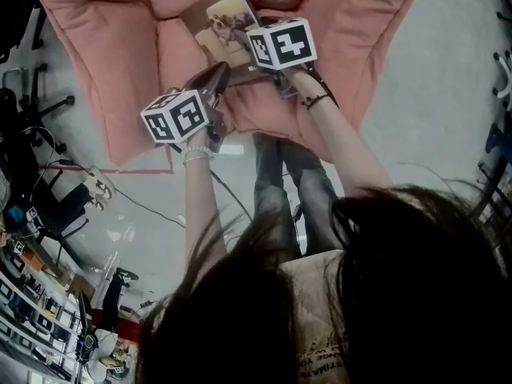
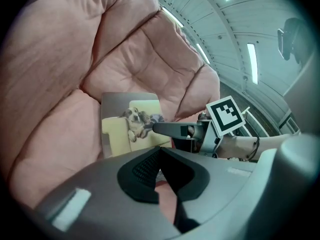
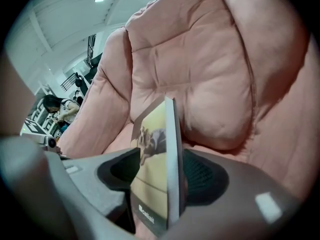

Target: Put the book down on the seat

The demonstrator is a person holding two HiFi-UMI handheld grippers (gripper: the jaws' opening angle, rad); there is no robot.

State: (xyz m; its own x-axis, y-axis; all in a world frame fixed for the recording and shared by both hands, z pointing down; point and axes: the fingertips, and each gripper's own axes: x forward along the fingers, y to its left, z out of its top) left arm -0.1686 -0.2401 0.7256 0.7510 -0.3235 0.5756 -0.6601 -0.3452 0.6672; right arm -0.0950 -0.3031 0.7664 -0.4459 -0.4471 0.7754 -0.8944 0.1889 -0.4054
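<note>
Pink cushioned seat (image 2: 150,49) fills frame. Book (image 2: 131,128), cover up, rests on seat, near edge between right gripper (image 3: 162,178) jaws, spread wide, likely to let seat take weight. Left gripper (image 2: 161,171) jaws together, empty, just short of book, apparently standing by.

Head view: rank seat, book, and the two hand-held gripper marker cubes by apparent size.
1. Seat
2. Book
3. Left marker cube and right marker cube: look alike, so unranked; both sit nearer the camera than the book.
</note>
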